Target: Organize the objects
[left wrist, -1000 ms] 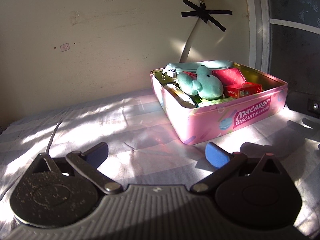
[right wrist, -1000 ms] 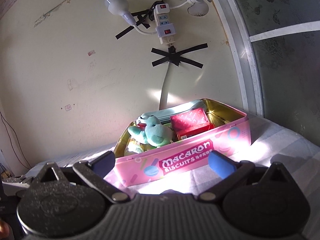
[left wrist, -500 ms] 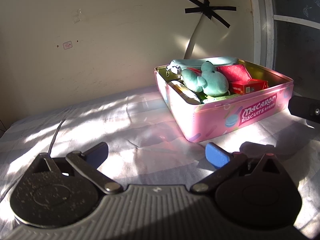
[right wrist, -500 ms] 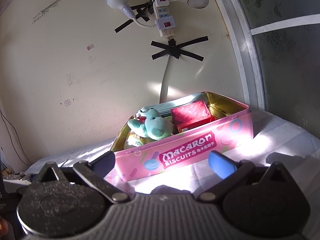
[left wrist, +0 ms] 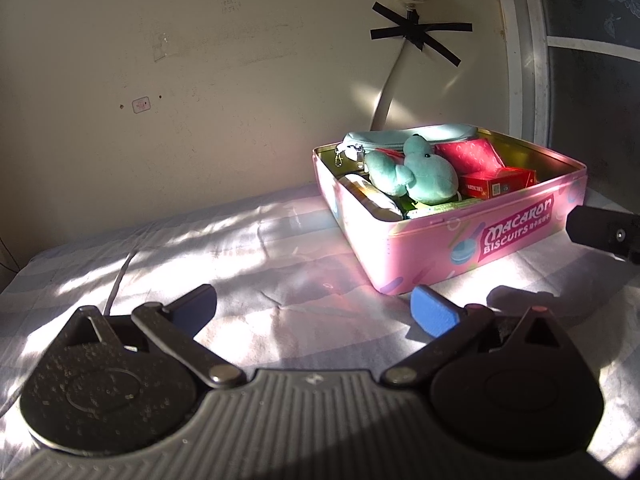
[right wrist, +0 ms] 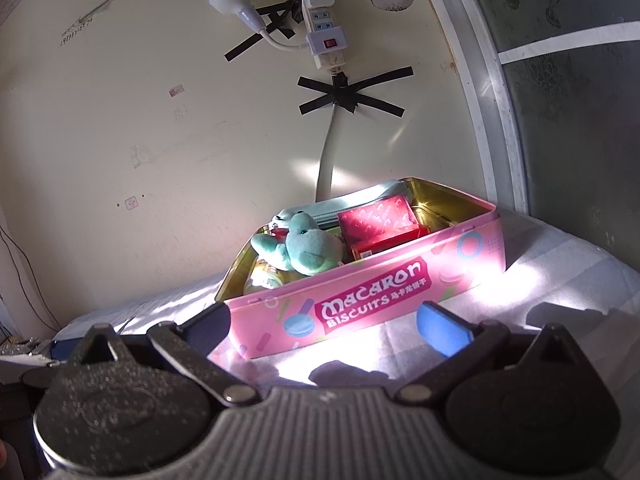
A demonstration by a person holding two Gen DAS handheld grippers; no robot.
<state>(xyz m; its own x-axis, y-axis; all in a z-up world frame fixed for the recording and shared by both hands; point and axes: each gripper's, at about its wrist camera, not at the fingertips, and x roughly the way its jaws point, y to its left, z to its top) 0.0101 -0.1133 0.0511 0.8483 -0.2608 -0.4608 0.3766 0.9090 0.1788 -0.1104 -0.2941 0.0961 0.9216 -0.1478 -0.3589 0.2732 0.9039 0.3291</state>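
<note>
A: Where does the biscuit tin (left wrist: 460, 240) sit, and how does it lie?

B: On the pale sheet-covered bed (left wrist: 240, 248), close to the wall (left wrist: 200, 80), at about two o'clock from the left gripper (left wrist: 312, 308). From the right gripper (right wrist: 324, 324) it lies dead ahead at twelve, its long printed side facing that camera, long axis running nine to three and rising slightly toward three. Lid off, gold inside.

A: Count what's inside.

B: One teal plush toy (left wrist: 416, 174), snout toward the wall; one light-blue zip pouch (left wrist: 408, 138) along the back wall of the tin; one pink-red packet (left wrist: 468, 156) leaning beside it; one red carton (left wrist: 496, 184) in front of that; one pale wrapped roll (left wrist: 372, 196) along the short side at nine. Some green packaging shows beneath the plush; I can't tell what.

A: The fingers?

B: Both pairs spread wide, holding nothing. The right ones straddle the tin's front wall in view, apart from it.

A: Room to move?

B: Open sheet from nine to twelve of the left gripper; the tin's far corner nears the window frame (right wrist: 480, 80).
</note>
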